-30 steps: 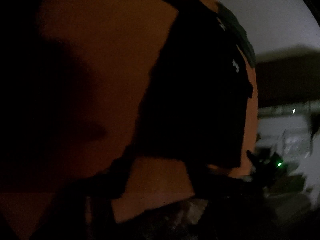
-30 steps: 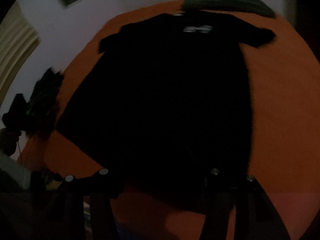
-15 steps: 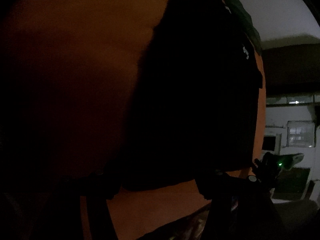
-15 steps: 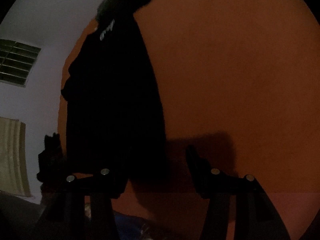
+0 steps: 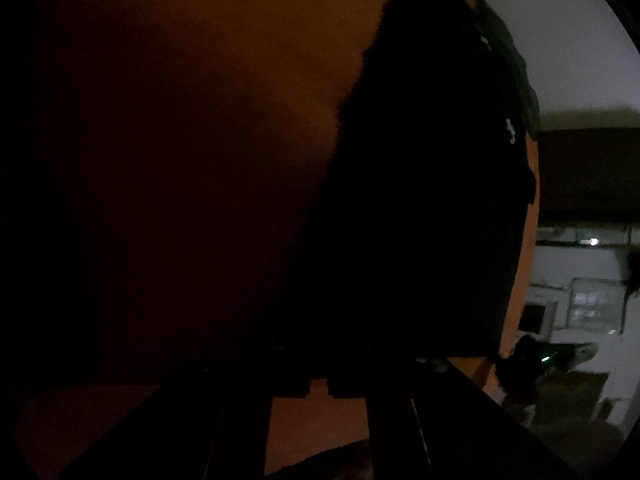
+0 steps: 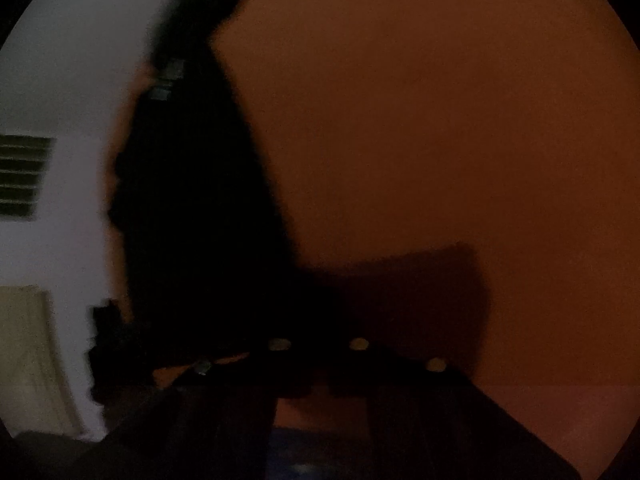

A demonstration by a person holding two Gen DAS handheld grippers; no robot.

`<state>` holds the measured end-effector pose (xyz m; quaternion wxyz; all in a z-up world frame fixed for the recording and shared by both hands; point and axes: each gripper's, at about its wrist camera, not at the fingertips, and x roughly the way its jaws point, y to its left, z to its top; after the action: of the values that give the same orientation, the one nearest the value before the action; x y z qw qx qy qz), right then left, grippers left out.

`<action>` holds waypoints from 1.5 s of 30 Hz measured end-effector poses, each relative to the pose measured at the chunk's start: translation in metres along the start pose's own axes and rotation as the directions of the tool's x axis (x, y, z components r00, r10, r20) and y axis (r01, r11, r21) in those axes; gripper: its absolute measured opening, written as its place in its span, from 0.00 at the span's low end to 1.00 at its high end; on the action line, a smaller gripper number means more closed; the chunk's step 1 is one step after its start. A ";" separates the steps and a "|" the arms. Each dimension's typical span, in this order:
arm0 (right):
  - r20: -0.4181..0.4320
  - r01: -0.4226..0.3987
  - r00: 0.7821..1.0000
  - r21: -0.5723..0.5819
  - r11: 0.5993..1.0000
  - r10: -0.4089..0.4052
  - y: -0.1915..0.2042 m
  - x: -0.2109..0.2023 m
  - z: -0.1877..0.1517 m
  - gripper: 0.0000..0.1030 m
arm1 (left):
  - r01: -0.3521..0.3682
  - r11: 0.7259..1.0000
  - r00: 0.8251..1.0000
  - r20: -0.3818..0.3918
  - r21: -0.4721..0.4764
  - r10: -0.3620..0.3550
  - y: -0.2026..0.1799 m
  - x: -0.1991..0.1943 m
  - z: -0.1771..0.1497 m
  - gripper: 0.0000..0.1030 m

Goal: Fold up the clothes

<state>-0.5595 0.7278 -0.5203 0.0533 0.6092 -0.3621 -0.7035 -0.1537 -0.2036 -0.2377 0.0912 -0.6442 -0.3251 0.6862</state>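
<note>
The scene is very dark. A black T-shirt (image 5: 420,200) lies flat on an orange surface (image 5: 200,120), its white chest print (image 5: 510,132) far off. My left gripper (image 5: 319,390) sits at the shirt's near hem, fingers drawn together and apparently pinching the cloth. In the right wrist view the same T-shirt (image 6: 192,200) stretches away on the left. My right gripper (image 6: 319,392) is at the hem's other corner, also shut, with the dark cloth reaching its fingertips (image 6: 280,360).
A dark green garment (image 5: 516,76) lies beyond the shirt's collar. The orange surface (image 6: 440,120) spreads wide and bare to the right. A white wall with a slatted vent (image 6: 24,176) stands behind. The other gripper's green light (image 5: 544,357) shows at the surface's edge.
Both grippers' fingers, wide apart half a second ago, have come together at the shirt's hem. The right gripper swung to the shirt's right side earlier in the second.
</note>
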 end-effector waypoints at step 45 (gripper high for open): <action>0.164 0.029 0.982 -0.621 0.783 0.094 0.238 0.044 0.000 0.46 | 0.480 0.666 0.850 -0.117 0.571 -0.513 -0.342 -0.039 -0.009 0.78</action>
<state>-0.6579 0.5312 -0.4197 0.2287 0.4830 -0.1244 -0.8360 -0.2393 0.0420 -0.0119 0.4577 -0.4529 -0.2651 0.7177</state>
